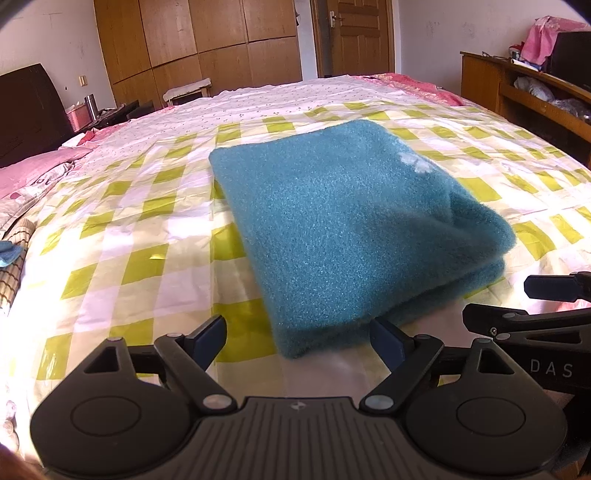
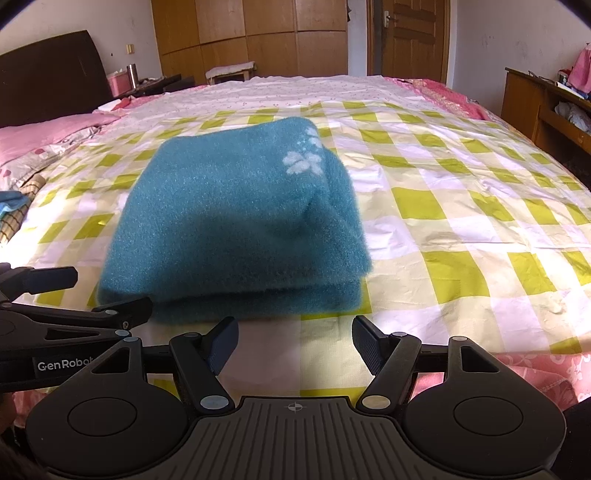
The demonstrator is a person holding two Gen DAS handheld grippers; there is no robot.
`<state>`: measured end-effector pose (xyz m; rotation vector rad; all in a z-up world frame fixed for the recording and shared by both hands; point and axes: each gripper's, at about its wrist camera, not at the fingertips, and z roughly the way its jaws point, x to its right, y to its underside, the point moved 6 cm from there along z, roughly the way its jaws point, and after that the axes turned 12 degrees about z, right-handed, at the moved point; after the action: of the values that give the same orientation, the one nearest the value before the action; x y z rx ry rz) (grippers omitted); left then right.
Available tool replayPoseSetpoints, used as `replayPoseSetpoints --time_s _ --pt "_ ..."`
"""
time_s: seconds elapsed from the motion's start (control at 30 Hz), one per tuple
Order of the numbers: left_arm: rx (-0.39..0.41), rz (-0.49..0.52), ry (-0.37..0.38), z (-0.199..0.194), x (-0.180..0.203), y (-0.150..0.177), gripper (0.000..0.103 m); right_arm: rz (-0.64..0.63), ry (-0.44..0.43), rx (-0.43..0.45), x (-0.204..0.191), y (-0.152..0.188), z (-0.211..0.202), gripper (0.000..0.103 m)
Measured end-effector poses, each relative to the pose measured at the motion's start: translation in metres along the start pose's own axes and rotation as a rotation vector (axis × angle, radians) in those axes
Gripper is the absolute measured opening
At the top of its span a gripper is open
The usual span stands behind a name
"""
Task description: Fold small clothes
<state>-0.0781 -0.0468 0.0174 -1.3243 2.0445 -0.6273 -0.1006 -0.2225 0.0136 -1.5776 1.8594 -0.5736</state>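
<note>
A fuzzy teal garment [image 1: 340, 229] lies folded in a thick stack on the green-checked sheet [image 1: 122, 236] of the bed. It also shows in the right wrist view [image 2: 236, 225], with a white flower print at its far right corner. My left gripper [image 1: 299, 339] is open and empty just short of the stack's near edge. My right gripper [image 2: 295, 341] is open and empty, close in front of the stack. Each gripper shows at the side of the other's view: the right one [image 1: 532, 306], the left one [image 2: 74, 295].
A dark headboard [image 2: 48, 74] and pink pillows [image 2: 44, 136] are at the left. Wooden wardrobes [image 2: 251, 33] and a door [image 2: 410, 37] stand at the back. A wooden shelf unit [image 1: 532, 92] lines the right side. A small blue cloth [image 1: 9, 253] lies at the bed's left edge.
</note>
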Motion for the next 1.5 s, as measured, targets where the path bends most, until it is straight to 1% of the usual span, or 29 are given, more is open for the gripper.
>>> replayPoseSetpoints --time_s 0.23,0.43,0.77,1.03,1.5 --pt "-0.007 -0.013 0.011 -0.0007 -0.0011 0.0049 0.09 0.002 -0.005 -0.012 -0.0006 0.0033 -0.0006 0.069" --pt "-0.011 0.0 -0.006 -0.0008 0.0004 0.0048 0.09 0.0 -0.002 -0.022 -0.0005 0.005 0.0007 0.069" --pt "-0.024 -0.019 0.006 0.0007 0.0004 0.0059 0.089 0.006 -0.003 -0.028 0.0006 0.0055 0.001 0.069" --pt "-0.019 -0.038 0.009 0.0007 -0.0019 0.0047 0.089 0.001 -0.002 -0.03 0.0001 0.0066 0.0018 0.069" --pt "-0.027 -0.044 0.013 0.0024 -0.0021 0.0061 0.089 -0.005 0.003 -0.033 -0.0004 0.0082 0.0031 0.069"
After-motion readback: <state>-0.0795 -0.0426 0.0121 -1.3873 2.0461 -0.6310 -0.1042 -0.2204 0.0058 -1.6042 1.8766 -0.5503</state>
